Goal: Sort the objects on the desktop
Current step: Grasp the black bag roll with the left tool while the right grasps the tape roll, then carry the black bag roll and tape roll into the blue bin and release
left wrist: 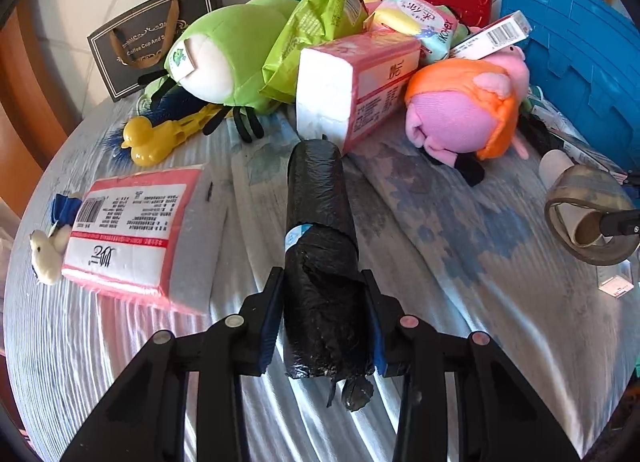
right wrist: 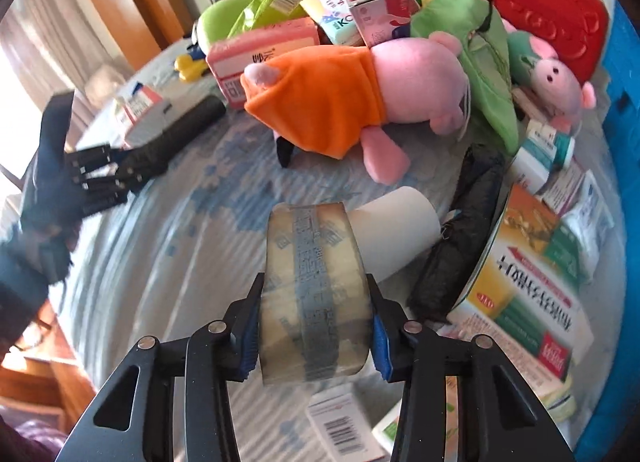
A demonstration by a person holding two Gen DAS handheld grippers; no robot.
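table (left wrist: 120, 342): toys piled at far edge | left gripper (left wrist: 324, 322): fingers clamped on black bag roll (left wrist: 320, 246), mid table | right gripper (right wrist: 316, 326): fingers clamped on tape roll (right wrist: 316, 282); only this view shows boxes (right wrist: 524, 286), blurry, cut off

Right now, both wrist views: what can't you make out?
- Left wrist view: the tape roll is cut off by the right edge, so the right hand-held gripper is mostly out of frame.
- Right wrist view: the left hand-held gripper is motion-blurred; its grip on the black bag roll can't be read there.
- Right wrist view: the white paper tube is partly hidden behind the tape roll.
- Both views: box print is too small to read.
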